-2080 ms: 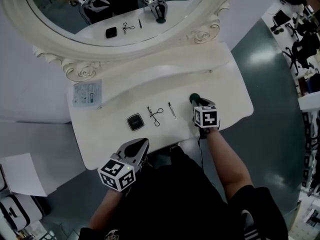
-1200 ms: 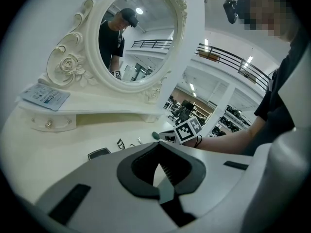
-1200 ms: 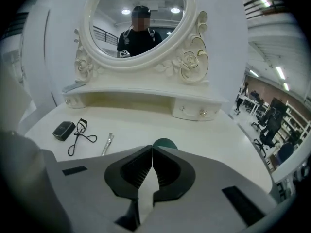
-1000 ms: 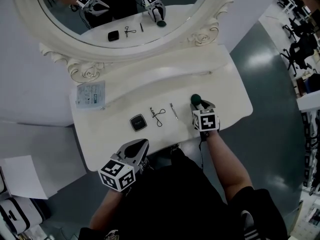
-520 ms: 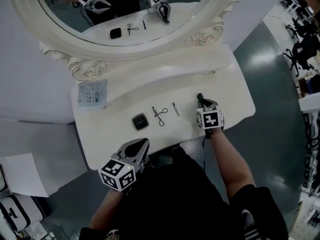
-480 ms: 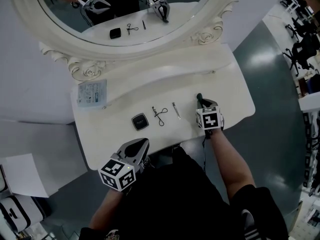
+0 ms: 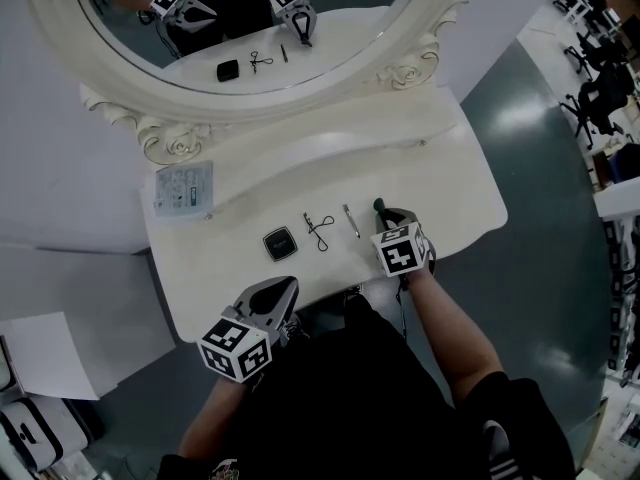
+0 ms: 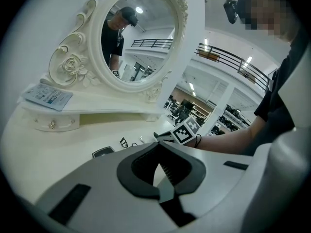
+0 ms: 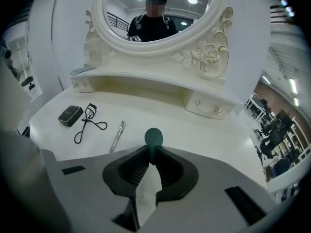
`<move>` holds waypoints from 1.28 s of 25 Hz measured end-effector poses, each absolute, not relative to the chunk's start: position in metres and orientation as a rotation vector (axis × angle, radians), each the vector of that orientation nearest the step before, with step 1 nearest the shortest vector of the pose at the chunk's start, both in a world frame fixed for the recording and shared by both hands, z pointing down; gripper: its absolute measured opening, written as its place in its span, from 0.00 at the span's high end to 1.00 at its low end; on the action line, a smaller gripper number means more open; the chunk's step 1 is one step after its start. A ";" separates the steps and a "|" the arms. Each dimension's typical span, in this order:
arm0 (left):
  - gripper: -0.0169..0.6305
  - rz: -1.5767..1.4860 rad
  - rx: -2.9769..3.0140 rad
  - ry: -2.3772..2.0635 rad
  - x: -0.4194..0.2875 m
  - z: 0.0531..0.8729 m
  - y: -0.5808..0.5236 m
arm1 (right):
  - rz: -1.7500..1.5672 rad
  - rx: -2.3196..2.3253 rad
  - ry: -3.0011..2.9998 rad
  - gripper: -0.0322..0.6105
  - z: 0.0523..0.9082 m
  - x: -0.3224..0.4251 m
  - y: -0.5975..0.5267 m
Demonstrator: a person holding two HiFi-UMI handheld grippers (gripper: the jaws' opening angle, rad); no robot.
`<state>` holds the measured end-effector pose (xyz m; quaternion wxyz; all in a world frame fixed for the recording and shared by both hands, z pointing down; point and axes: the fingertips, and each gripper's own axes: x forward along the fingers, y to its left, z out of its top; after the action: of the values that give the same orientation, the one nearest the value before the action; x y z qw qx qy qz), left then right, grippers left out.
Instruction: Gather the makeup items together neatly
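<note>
On the white dressing table (image 7: 450, 188) lie a black compact (image 7: 276, 243), an eyelash curler (image 7: 319, 232) and a thin silver stick (image 7: 350, 220) in a row. My right gripper (image 7: 385, 213) is shut on a dark green makeup sponge (image 7: 379, 206), just right of the stick. In the right gripper view the sponge (image 9: 153, 137) pokes out past the fingertips, with the stick (image 9: 117, 135), curler (image 9: 87, 122) and compact (image 9: 70, 114) to the left. My left gripper (image 7: 285, 286) hangs shut and empty at the table's front edge, below the compact.
A large oval mirror (image 7: 250, 28) in an ornate white frame stands at the back over a raised shelf. A pale sachet (image 7: 182, 188) lies on the shelf's left end. Small drawers (image 9: 206, 106) sit under the shelf. Grey floor surrounds the table.
The right gripper's jaws have closed on the green sponge, which now looks squeezed narrow. It has carried the sponge left, closer to the silver stick. The left gripper has stayed put.
</note>
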<state>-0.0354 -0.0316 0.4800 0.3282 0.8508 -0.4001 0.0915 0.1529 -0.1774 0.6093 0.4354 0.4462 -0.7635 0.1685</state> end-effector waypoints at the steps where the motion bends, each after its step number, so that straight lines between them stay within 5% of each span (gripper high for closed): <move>1: 0.96 0.239 2.225 -1.049 -0.036 0.480 -0.031 | 0.427 1.122 -1.882 0.85 0.612 0.155 -0.177; 11: 0.96 0.242 2.210 -1.062 -0.045 0.482 -0.023 | 0.508 1.168 -1.846 0.84 0.623 0.146 -0.178; 32: 0.96 0.235 2.222 -1.041 -0.060 0.481 -0.020 | 0.700 1.231 -1.961 0.62 0.617 0.136 -0.174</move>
<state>-0.0598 -0.0196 0.4807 0.3318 0.8505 -0.3982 0.0901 0.1358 -0.1743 0.6175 0.3533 0.4762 -0.7584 0.2708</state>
